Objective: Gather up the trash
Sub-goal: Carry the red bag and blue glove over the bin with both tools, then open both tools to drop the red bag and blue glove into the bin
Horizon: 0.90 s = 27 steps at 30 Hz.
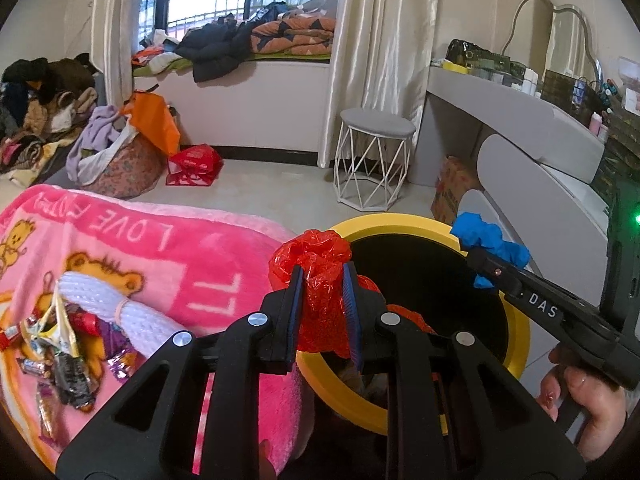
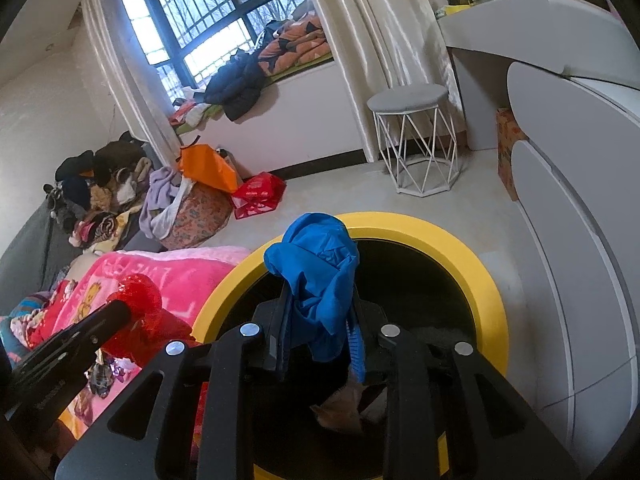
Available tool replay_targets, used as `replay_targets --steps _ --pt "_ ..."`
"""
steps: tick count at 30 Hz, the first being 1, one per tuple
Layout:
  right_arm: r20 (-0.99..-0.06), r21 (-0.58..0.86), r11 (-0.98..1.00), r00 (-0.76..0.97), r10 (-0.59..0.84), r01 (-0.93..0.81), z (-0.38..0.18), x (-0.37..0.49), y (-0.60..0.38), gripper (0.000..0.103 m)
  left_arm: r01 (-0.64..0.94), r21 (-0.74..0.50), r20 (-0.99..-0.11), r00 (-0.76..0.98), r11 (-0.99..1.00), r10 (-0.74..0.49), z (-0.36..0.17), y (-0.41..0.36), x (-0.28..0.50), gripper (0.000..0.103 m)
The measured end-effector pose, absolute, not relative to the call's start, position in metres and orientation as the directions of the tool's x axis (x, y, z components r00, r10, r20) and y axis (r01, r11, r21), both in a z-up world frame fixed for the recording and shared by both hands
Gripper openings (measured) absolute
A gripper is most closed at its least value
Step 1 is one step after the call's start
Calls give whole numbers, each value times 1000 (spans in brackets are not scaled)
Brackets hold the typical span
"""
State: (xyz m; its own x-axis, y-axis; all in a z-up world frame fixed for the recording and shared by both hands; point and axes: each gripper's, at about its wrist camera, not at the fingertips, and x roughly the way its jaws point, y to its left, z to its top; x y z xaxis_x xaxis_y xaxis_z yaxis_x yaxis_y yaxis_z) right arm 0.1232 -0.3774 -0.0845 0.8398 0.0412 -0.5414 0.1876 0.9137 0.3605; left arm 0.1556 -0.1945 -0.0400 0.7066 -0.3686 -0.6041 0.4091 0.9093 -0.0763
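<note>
Left wrist view shows us the biggest things first: the pink blanket (image 1: 120, 248) spread at our left, and the yellow-rimmed bin (image 1: 400, 226) just beside it, its dark mouth open below both tools. Over the near rim our left gripper (image 1: 322, 312) is clamped on a crumpled red plastic bag (image 1: 316, 272). Right wrist view gives us the right gripper (image 2: 320, 336) pinching a wad of blue plastic (image 2: 316, 272) directly above the bin opening.

We judge both pieces to be very light, soft and crinkly, a little slippery, not fragile. They bunch rather than resist, so a pinch through the thick middle of the wad, as we have now, seems the safest hold. Thin loose edges would likely slide out.

Each wad runs roughly along our fingers, the red one bulging past the tips away from us and its tail hanging toward the bin. The blue one stands above the tips and droops down between them.

More wrappers (image 1: 60, 344) lie on the blanket, beside a white knitted roll (image 1: 116, 312).
</note>
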Motion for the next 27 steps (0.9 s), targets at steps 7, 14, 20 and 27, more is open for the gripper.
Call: replay_targets --steps 7,14,20,27 --pt "-557 369 907 829 39 205 -90 125 -382 24 406 -101 -629 681 908 -375 -49 -198 165 15" --pt "-576 385 892 817 33 236 -96 127 -387 53 411 -134 -625 671 902 -399 -53 -199 165 49" --pt "-590 383 886 807 17 262 -98 127 -388 66 406 -186 -602 672 895 -431 -50 -189 159 86" --pt "-578 365 900 816 18 239 -95 126 -382 66 384 -192 -583 696 903 -419 -41 -177 148 92"
